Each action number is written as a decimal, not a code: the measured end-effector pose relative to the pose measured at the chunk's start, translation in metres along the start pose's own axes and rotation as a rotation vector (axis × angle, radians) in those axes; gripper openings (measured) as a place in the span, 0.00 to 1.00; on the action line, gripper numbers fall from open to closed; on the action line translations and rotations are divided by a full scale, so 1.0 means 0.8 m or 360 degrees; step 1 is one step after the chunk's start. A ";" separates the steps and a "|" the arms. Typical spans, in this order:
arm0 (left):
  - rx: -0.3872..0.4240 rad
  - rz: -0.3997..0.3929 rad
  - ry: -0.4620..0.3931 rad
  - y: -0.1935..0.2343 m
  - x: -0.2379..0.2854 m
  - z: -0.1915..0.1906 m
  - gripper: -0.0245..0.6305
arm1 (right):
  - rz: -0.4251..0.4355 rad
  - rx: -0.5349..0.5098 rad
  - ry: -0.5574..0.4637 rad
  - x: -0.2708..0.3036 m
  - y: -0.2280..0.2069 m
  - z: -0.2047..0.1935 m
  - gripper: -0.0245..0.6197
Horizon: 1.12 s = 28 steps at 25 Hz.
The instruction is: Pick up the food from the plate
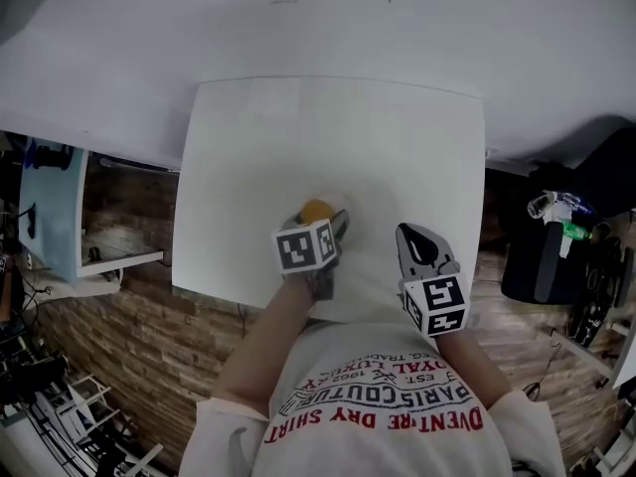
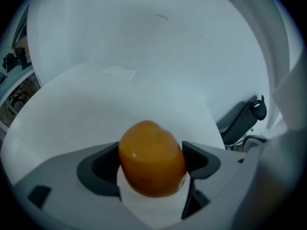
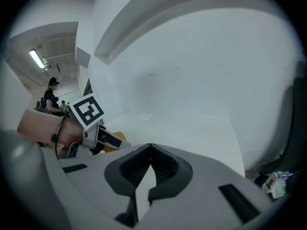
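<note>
The left gripper's (image 2: pixel 152 163) dark fingers (image 2: pixel 101 169) are clamping a glossy orange, rounded piece of food (image 2: pixel 151 158) from both sides, and the piece is filling the gap between them. In the head view this gripper (image 1: pixel 325 221) is reaching out over the near middle of the white table (image 1: pixel 397 137). The food (image 1: pixel 316 210) is showing just past its marker cube (image 1: pixel 304 245). A pale rim, seemingly the white plate (image 1: pixel 345 203), is showing faintly right beside the food. Whether the food is touching it, I cannot tell.

The right gripper's (image 3: pixel 150 146) jaws are pressing together at their tips, with nothing between them. It (image 1: pixel 421 249) is hanging over the table's near edge, apart from the left one and close to the person's printed shirt (image 1: pixel 388 405).
</note>
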<state>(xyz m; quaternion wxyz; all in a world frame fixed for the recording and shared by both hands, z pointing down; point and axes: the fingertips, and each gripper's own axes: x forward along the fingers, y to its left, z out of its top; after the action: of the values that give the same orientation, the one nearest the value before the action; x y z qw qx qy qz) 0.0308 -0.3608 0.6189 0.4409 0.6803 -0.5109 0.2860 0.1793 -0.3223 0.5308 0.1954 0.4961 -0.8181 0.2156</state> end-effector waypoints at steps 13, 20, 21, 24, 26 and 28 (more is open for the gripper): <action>0.0565 -0.0258 -0.0659 -0.073 -0.159 0.096 0.65 | -0.0237 0.0035 -0.0272 -0.040 0.044 0.071 0.05; 0.0854 -0.0275 -0.1154 -0.101 -0.255 0.115 0.65 | -0.0301 0.0014 -0.0484 -0.081 0.075 0.116 0.05; 0.0904 -0.0275 -0.1215 -0.104 -0.268 0.116 0.65 | -0.0305 0.0002 -0.0515 -0.087 0.079 0.123 0.05; 0.1025 -0.0281 -0.1389 -0.116 -0.299 0.119 0.65 | -0.0319 -0.0022 -0.0607 -0.102 0.086 0.146 0.05; 0.1078 -0.0285 -0.1497 -0.122 -0.316 0.122 0.65 | -0.0321 -0.0032 -0.0671 -0.112 0.090 0.161 0.05; 0.1095 -0.0282 -0.1578 -0.127 -0.330 0.122 0.65 | -0.0320 -0.0050 -0.0731 -0.123 0.095 0.172 0.05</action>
<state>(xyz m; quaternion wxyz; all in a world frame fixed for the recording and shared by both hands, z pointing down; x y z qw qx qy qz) 0.0376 -0.3221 0.3219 -0.0724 0.8757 -0.4751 0.0461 0.1386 -0.2946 0.3519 0.0325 0.6079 -0.7907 0.0640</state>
